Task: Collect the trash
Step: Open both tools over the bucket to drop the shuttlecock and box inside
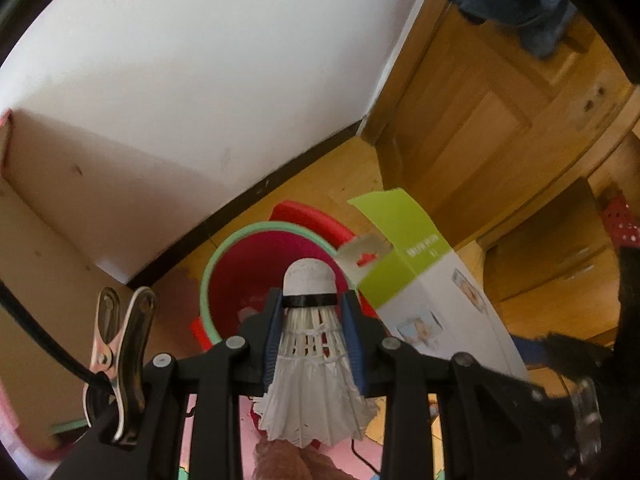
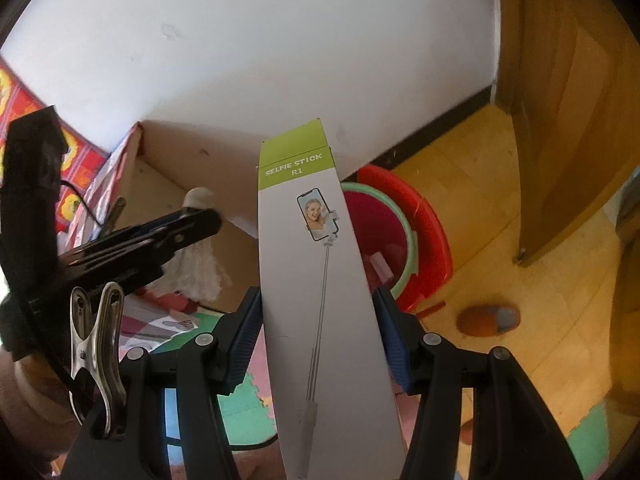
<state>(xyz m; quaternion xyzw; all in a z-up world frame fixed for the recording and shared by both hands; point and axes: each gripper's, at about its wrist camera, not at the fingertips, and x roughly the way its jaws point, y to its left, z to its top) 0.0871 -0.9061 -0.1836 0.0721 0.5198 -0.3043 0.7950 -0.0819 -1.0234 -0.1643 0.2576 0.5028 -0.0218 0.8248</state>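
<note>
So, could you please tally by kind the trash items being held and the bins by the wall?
Shuttlecock, held in the left gripper: 1
Selfie stick box, held in the right gripper: 1
Red bin with green rim: 1
Total: 3

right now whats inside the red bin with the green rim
A pale pink piece lies in the red bin with the green rim; the white and green selfie stick box covers the rest.

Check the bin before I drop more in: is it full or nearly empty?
Nearly empty. The left wrist view looks down into the bin, showing bare red wall deep inside and only small scraps at the bottom.
</note>
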